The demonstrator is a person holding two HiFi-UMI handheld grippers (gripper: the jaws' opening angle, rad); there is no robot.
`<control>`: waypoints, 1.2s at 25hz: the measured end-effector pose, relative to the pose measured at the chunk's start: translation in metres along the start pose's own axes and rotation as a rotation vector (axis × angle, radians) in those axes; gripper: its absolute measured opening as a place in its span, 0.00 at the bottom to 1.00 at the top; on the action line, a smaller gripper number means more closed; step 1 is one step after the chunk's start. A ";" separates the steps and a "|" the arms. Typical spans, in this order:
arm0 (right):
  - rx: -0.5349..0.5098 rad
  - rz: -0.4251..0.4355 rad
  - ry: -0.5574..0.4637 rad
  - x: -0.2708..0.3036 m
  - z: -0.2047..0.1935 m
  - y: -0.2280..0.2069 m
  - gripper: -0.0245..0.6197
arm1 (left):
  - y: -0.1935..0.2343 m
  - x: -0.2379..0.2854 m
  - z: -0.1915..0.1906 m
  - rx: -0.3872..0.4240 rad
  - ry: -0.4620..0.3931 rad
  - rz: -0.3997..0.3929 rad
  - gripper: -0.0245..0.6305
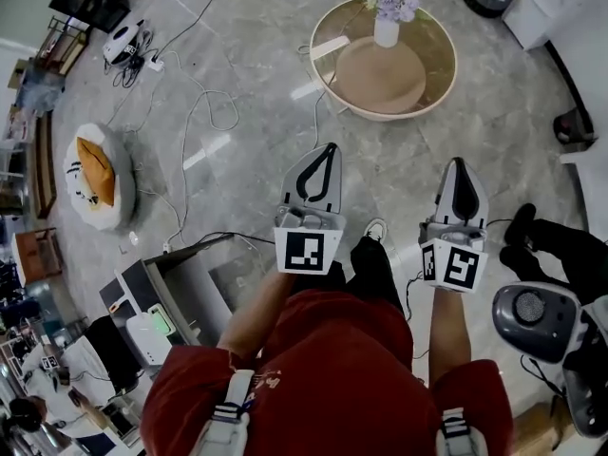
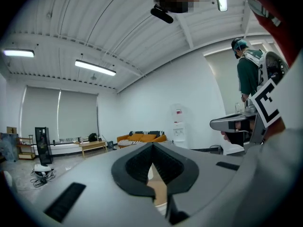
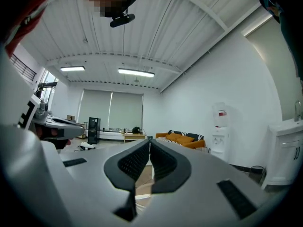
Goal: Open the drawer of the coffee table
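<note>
Well beyond both grippers (image 1: 332,147) (image 1: 459,162): coffee table (image 1: 380,79).

This is a large open test room dressed as a living room. A round coffee table (image 1: 380,82) with a vase of flowers (image 1: 387,22) stands on a polished stone-look floor (image 1: 256,55), and an orange sofa (image 2: 141,137), a low wooden table (image 2: 93,145) and a water dispenser (image 2: 178,126) line the far walls. Loose cables (image 1: 204,103) trail across the floor, and strip lights (image 2: 94,67) hang under a bare ribbed ceiling (image 3: 156,37).
</note>
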State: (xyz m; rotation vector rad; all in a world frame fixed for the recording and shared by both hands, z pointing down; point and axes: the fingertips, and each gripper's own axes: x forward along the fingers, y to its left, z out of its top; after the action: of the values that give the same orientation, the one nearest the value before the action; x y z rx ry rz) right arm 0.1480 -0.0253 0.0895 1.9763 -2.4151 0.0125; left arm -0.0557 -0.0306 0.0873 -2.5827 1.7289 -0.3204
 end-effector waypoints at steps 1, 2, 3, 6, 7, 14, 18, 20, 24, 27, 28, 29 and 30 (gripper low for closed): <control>0.002 0.002 0.009 0.008 -0.005 0.005 0.07 | 0.005 0.007 -0.004 -0.005 0.002 -0.011 0.06; 0.003 0.003 0.020 0.016 -0.011 0.011 0.08 | 0.010 0.013 -0.010 -0.010 0.006 -0.021 0.06; 0.005 0.002 0.033 0.024 -0.019 0.018 0.08 | 0.017 0.020 -0.019 -0.017 0.015 -0.030 0.06; 0.008 -0.011 0.072 0.046 -0.057 0.036 0.08 | 0.036 0.043 -0.055 -0.022 0.024 -0.055 0.06; 0.003 -0.017 0.083 0.053 -0.073 0.042 0.08 | 0.042 0.052 -0.064 -0.001 -0.009 -0.065 0.06; 0.016 -0.044 0.147 0.092 -0.233 0.076 0.08 | 0.065 0.109 -0.205 0.032 -0.082 -0.092 0.06; -0.017 -0.016 0.151 0.100 -0.360 0.094 0.08 | 0.058 0.126 -0.329 0.038 -0.108 -0.102 0.06; -0.041 -0.007 0.146 0.104 -0.424 0.096 0.08 | 0.049 0.137 -0.393 0.034 -0.116 -0.109 0.06; -0.046 -0.010 0.129 0.117 -0.535 0.083 0.08 | 0.034 0.165 -0.505 0.017 -0.134 -0.124 0.06; -0.066 -0.010 0.107 0.128 -0.606 0.070 0.08 | 0.028 0.185 -0.575 0.026 -0.159 -0.119 0.06; -0.081 -0.008 0.098 0.134 -0.628 0.067 0.08 | 0.025 0.192 -0.595 0.038 -0.177 -0.119 0.06; -0.096 -0.006 0.087 0.140 -0.648 0.063 0.07 | 0.023 0.200 -0.613 0.054 -0.199 -0.120 0.06; -0.109 -0.005 0.076 0.146 -0.667 0.060 0.08 | 0.020 0.207 -0.628 0.067 -0.223 -0.121 0.06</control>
State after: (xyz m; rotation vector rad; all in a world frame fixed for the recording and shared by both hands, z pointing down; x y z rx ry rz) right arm 0.0676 -0.1433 0.7597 1.9002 -2.3120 -0.0425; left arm -0.1106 -0.1656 0.7327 -2.5669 1.4686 -0.0857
